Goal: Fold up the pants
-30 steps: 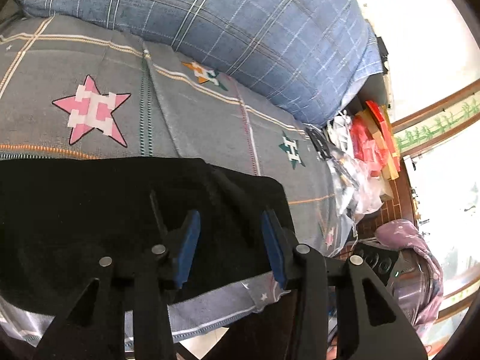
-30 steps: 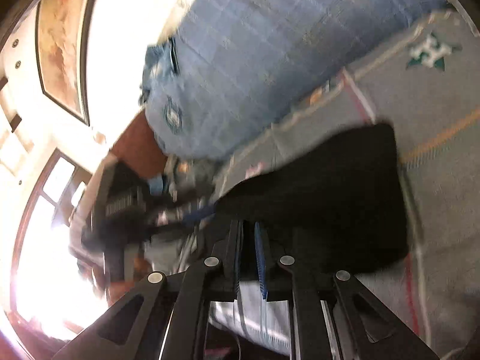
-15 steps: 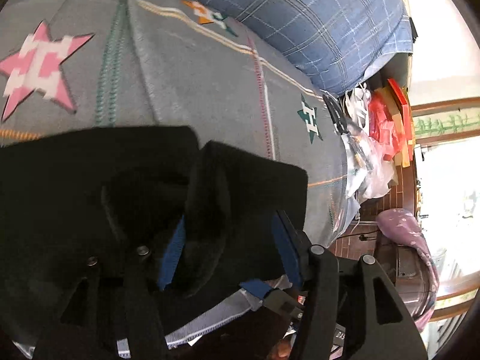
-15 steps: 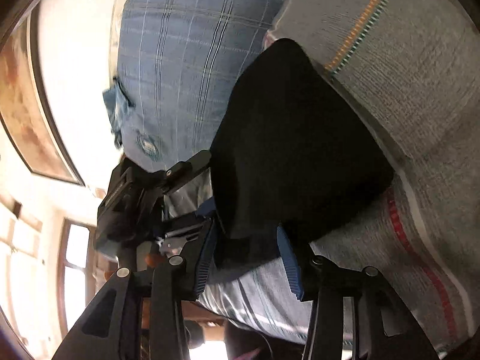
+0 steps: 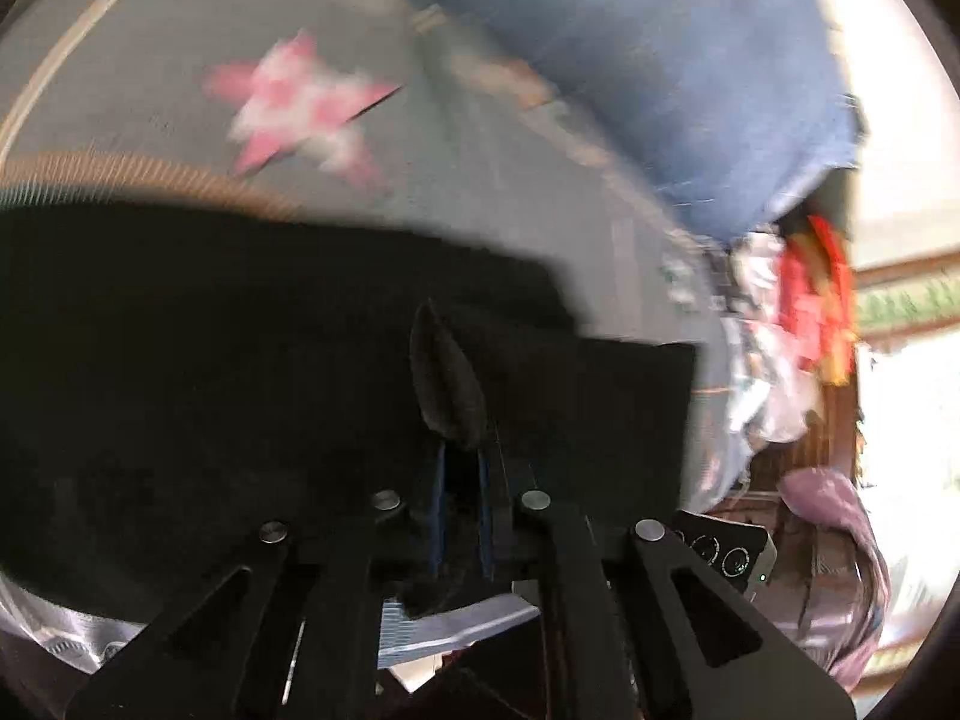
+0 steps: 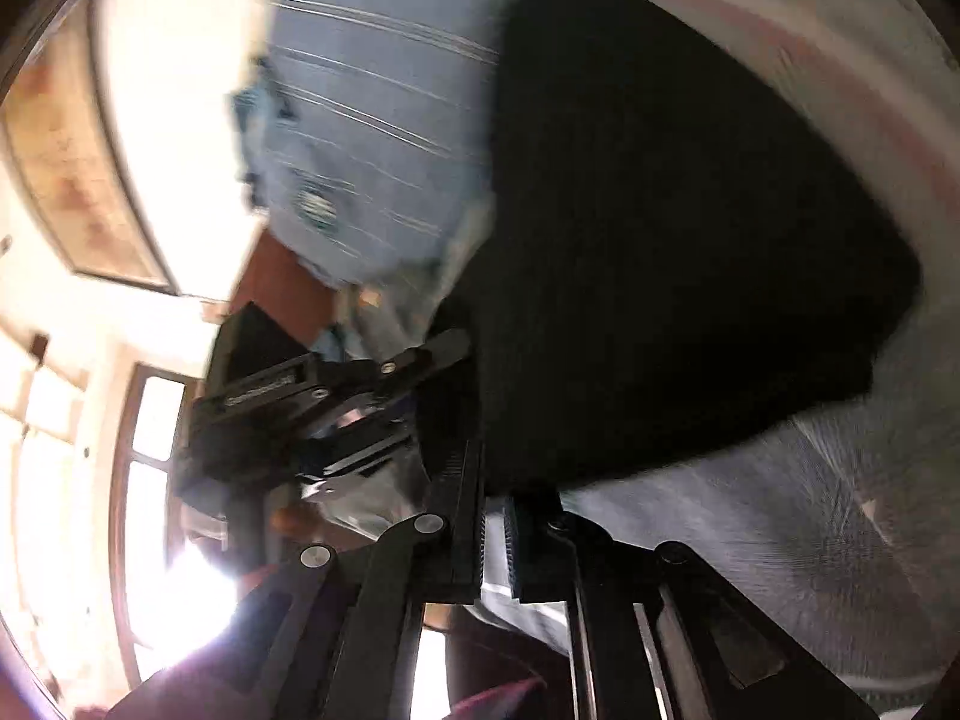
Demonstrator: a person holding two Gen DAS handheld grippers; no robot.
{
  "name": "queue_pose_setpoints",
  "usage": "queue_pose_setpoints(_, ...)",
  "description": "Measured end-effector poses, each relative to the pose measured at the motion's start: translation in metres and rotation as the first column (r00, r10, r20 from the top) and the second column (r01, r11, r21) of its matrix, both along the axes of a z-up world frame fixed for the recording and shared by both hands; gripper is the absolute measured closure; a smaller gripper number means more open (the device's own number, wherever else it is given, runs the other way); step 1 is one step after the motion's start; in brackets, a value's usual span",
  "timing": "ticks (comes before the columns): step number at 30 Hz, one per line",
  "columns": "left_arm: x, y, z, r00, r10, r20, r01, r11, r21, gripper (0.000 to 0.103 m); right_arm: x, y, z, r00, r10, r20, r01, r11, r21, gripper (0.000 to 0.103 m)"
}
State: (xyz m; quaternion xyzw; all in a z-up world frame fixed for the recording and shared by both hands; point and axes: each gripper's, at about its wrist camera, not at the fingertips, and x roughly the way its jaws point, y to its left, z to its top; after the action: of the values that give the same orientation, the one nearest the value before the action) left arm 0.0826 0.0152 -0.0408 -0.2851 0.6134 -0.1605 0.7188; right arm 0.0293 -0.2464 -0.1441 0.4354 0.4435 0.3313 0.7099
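Note:
The black pants (image 5: 240,372) lie folded on the grey bed cover (image 5: 480,180). My left gripper (image 5: 462,480) is shut on a raised pinch of the black fabric at the near edge of the pants. In the right wrist view the pants (image 6: 660,240) fill the upper right. My right gripper (image 6: 493,516) is shut at the near edge of the pants; its fingertips touch the black cloth, and I cannot tell whether cloth is between them. The left gripper's body (image 6: 336,396) shows there at the left edge of the pants.
A blue checked quilt (image 5: 660,60) is piled at the back of the bed. Red and white clutter (image 5: 804,300) sits off the bed's right edge above a purple cloth (image 5: 840,516). A pink star (image 5: 300,102) marks the cover beyond the pants.
Both grippers have closed from open. The left one now pinches a ridge of black fabric. Both views are blurred by motion.

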Motion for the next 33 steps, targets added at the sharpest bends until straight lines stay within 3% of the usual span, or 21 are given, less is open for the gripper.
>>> queue_pose_setpoints(3,-0.003,0.011,-0.006,1.0,0.015,-0.005,-0.015,0.998,-0.057,0.091,-0.003,-0.005,0.0,1.0,-0.007,-0.008,0.007,1.0,-0.009,0.093)
queue_pose_setpoints(5,-0.006,0.016,0.005,0.999,0.013,0.042,-0.011,0.999,-0.047,0.09,-0.008,-0.011,0.016,0.999,0.028,0.027,-0.026,0.997,-0.067,0.085)
queue_pose_setpoints(7,-0.009,0.02,0.016,0.996,0.0,0.087,0.002,1.0,-0.021,0.09,-0.017,-0.022,0.032,0.996,0.061,0.07,-0.053,0.992,-0.111,0.069)
queue_pose_setpoints(10,-0.012,0.031,0.031,0.992,0.006,0.128,-0.002,0.999,-0.035,0.09,-0.028,-0.041,0.057,0.985,0.094,0.145,-0.073,0.987,-0.141,0.067)
queue_pose_setpoints(14,-0.013,0.019,0.055,0.984,-0.005,0.178,0.027,0.992,-0.123,0.09,-0.029,-0.075,0.098,0.94,-0.04,0.339,0.089,0.988,-0.129,0.067)
queue_pose_setpoints(16,-0.01,-0.002,0.064,0.978,-0.051,0.203,0.08,0.987,-0.138,0.083,-0.021,-0.086,0.104,0.916,-0.119,0.382,0.197,0.965,-0.173,0.068)
queue_pose_setpoints(19,-0.005,-0.04,0.068,0.963,-0.135,0.233,0.155,0.985,-0.072,0.069,-0.002,-0.092,0.092,0.916,-0.172,0.363,0.262,0.941,-0.216,0.068)
queue_pose_setpoints(21,0.001,-0.065,0.058,0.953,-0.195,0.231,0.202,0.979,-0.009,0.068,0.01,-0.093,0.074,0.922,-0.187,0.339,0.277,0.931,-0.237,0.069)
queue_pose_setpoints(23,0.013,-0.083,0.031,0.96,-0.221,0.172,0.208,0.974,0.092,0.068,0.027,-0.093,0.043,0.948,-0.189,0.258,0.265,0.914,-0.306,0.075)
queue_pose_setpoints(25,0.019,-0.084,0.012,0.967,-0.207,0.149,0.194,0.976,0.102,0.074,0.026,-0.099,0.034,0.945,-0.213,0.248,0.28,0.917,-0.282,0.098)
queue_pose_setpoints(29,0.019,-0.063,0.025,0.974,-0.176,0.141,0.175,0.984,0.022,0.074,0.016,-0.101,0.046,0.945,-0.211,0.249,0.28,0.917,-0.286,0.09)
queue_pose_setpoints(33,0.008,-0.018,0.045,0.979,-0.099,0.18,0.099,0.995,0.008,0.072,0.0,-0.077,0.072,0.929,-0.163,0.332,0.279,0.897,-0.342,0.079)
